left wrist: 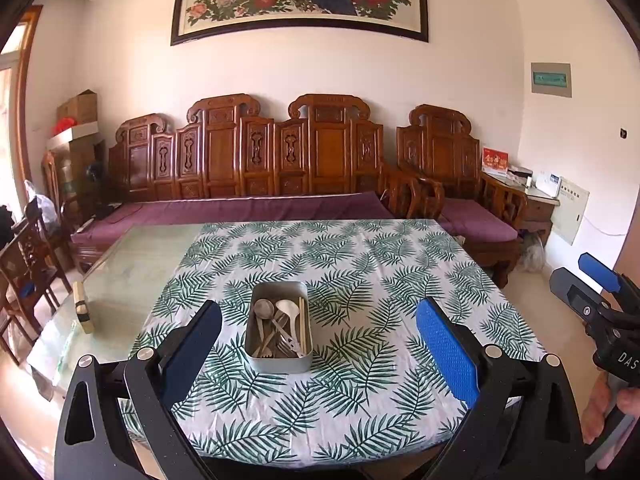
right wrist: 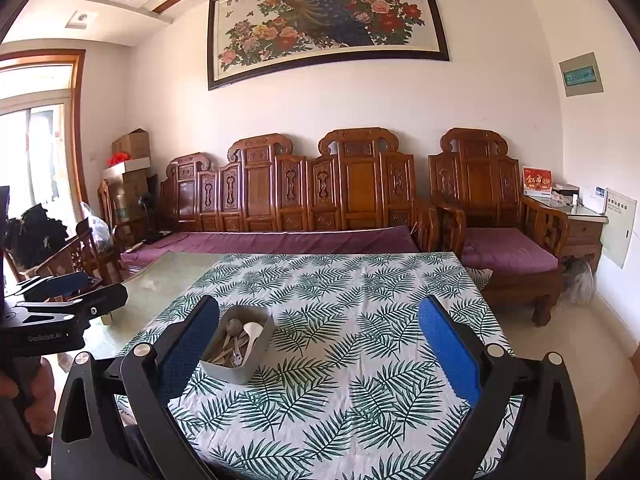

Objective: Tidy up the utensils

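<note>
**Utensils Sitting Together in Grey Tin as Both Grippers Hang Back, Jaws Apart**

You are holding the left gripper [left wrist: 318, 340] over the near edge of the table, its blue pads spread wide and gripping nothing, and the grey tin [left wrist: 279, 360] is lying straight ahead between them. You are keeping the right gripper [right wrist: 318, 344] off to the right, also spread and empty, so the tin is showing by its left finger. The utensils [left wrist: 280, 328] are all resting inside the tin: metal spoons, a white ladle-like spoon, forks and a pair of chopsticks, crossing one another in a loose heap. That fits either a sorting still to come or a gathering already finished, and these views are not settling which. If you are reaching in, you are doing well to come down along a handle's length and pinch one piece only, since the handles are overlapping and a neighbour could lift with it. The leaf-print tablecloth [left wrist: 360, 272] is lying bare around the tin. A small wooden block [left wrist: 82, 306] is sitting well apart on the glass at the left; nothing is blocking either approach.
</note>
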The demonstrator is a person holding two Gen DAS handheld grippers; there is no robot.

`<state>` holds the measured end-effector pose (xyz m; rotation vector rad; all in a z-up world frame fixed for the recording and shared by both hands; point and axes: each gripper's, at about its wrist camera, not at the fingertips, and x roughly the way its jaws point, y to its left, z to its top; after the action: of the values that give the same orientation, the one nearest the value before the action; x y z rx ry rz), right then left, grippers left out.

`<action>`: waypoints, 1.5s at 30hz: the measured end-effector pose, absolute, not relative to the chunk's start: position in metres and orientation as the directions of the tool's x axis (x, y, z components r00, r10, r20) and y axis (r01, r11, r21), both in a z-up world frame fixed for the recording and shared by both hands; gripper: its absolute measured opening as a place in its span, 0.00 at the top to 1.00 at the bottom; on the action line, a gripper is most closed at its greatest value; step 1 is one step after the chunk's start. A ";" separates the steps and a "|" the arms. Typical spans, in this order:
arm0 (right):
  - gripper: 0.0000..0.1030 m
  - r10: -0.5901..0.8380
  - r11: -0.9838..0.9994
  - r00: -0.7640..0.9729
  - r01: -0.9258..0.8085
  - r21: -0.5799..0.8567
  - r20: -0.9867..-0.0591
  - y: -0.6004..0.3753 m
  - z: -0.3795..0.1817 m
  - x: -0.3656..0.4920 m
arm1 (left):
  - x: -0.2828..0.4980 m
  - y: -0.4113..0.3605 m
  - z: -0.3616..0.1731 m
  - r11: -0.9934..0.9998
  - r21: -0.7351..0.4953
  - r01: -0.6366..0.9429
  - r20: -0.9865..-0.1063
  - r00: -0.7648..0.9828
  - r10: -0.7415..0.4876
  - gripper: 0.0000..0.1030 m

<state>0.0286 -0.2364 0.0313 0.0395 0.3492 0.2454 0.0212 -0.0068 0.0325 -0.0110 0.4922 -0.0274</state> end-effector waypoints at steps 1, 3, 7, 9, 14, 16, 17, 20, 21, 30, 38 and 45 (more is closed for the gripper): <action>0.03 0.246 0.969 0.910 -0.232 0.081 -0.335 -0.237 0.031 0.029 | 0.021 -0.007 0.032 1.000 -0.017 0.023 -0.472 0.881 -0.029 0.09; 0.03 0.247 0.969 0.910 -0.233 0.080 -0.334 -0.236 0.031 0.028 | 0.020 -0.007 0.032 1.000 -0.017 0.023 -0.472 0.881 -0.029 0.09; 0.03 0.248 0.969 0.910 -0.235 0.080 -0.333 -0.233 0.031 0.027 | 0.020 -0.007 0.032 1.000 -0.017 0.024 -0.472 0.881 -0.029 0.09; 0.03 0.249 0.969 0.910 -0.235 0.080 -0.332 -0.232 0.031 0.027 | 0.020 -0.007 0.032 1.000 -0.018 0.025 -0.472 0.881 -0.030 0.09; 0.03 0.249 0.968 0.910 -0.236 0.080 -0.331 -0.231 0.031 0.026 | 0.018 -0.007 0.034 0.999 -0.018 0.028 -0.467 0.884 -0.033 0.09; 0.03 0.248 0.969 0.911 -0.235 0.078 -0.331 -0.229 0.032 0.026 | 0.018 -0.007 0.035 0.999 -0.016 0.028 -0.466 0.884 -0.033 0.09; 0.03 0.248 0.969 0.910 -0.235 0.079 -0.332 -0.229 0.032 0.026 | 0.018 -0.007 0.036 0.999 -0.016 0.028 -0.465 0.885 -0.033 0.09; 0.03 0.248 0.969 0.910 -0.236 0.078 -0.331 -0.229 0.032 0.026 | 0.018 -0.008 0.037 0.999 -0.015 0.028 -0.463 0.886 -0.032 0.09; 0.03 0.248 0.969 0.910 -0.236 0.079 -0.331 -0.229 0.032 0.026 | 0.018 -0.008 0.037 0.999 -0.016 0.029 -0.463 0.886 -0.033 0.09; 0.03 0.254 0.967 0.909 -0.239 0.086 -0.332 -0.230 0.031 0.027 | 0.017 -0.008 0.036 0.999 -0.016 0.029 -0.462 0.886 -0.033 0.09; 0.03 0.255 0.967 0.909 -0.240 0.086 -0.331 -0.229 0.031 0.026 | 0.016 -0.009 0.038 0.999 -0.018 0.031 -0.458 0.888 -0.036 0.09; 0.03 0.255 0.967 0.907 -0.241 0.086 -0.335 -0.228 0.030 0.026 | 0.015 -0.012 0.037 0.999 -0.015 0.032 -0.455 0.890 -0.036 0.09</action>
<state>0.0256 -0.2279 0.0302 0.0425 0.3514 0.2562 0.0149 -0.0119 0.0373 -0.0074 0.4730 -0.0354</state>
